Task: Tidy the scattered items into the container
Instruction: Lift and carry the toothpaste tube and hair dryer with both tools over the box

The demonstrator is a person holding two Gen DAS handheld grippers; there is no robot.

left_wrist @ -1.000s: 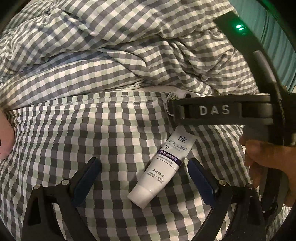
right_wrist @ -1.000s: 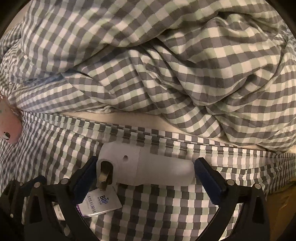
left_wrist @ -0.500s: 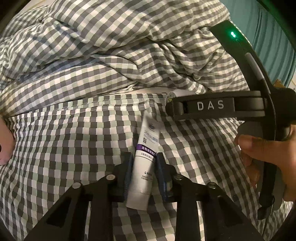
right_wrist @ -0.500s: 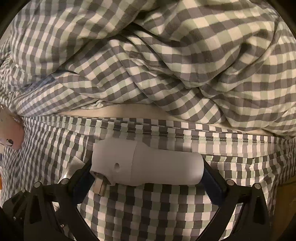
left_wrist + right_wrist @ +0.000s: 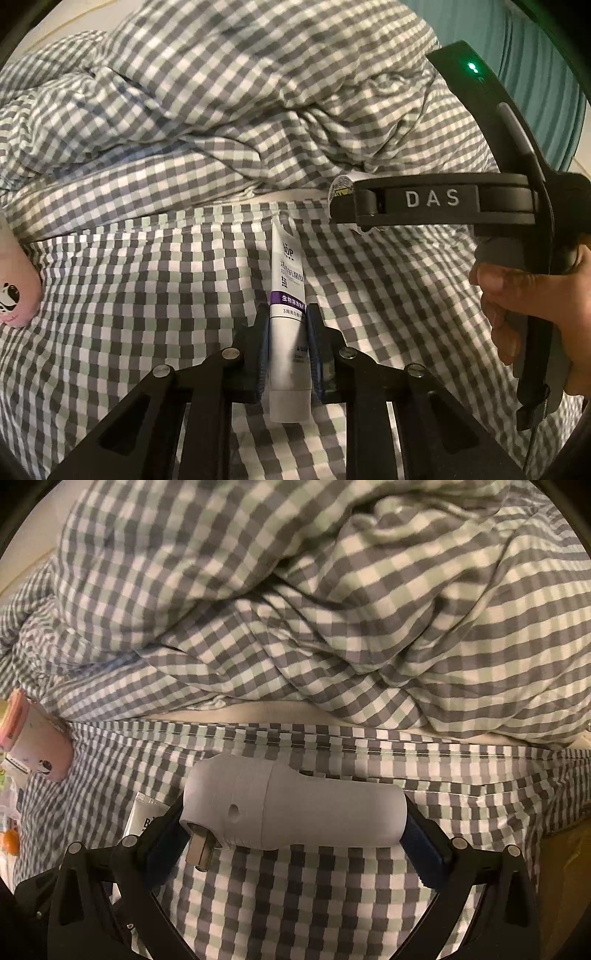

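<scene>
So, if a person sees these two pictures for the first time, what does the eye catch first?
Probably the white tube, clamped upright between the pads of the left gripper at the bottom middle of the left view. Next, the white plug, lying crosswise and held end to end by the right gripper. Behind both, the rumpled checked bedding fills the upper half of each picture.

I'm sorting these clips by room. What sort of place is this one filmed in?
Most likely a bedroom, on a bed: a rumpled checked duvet is heaped over a matching checked sheet, with a teal curtain behind. Toiletry-type items, like the white tube, lie around.
</scene>
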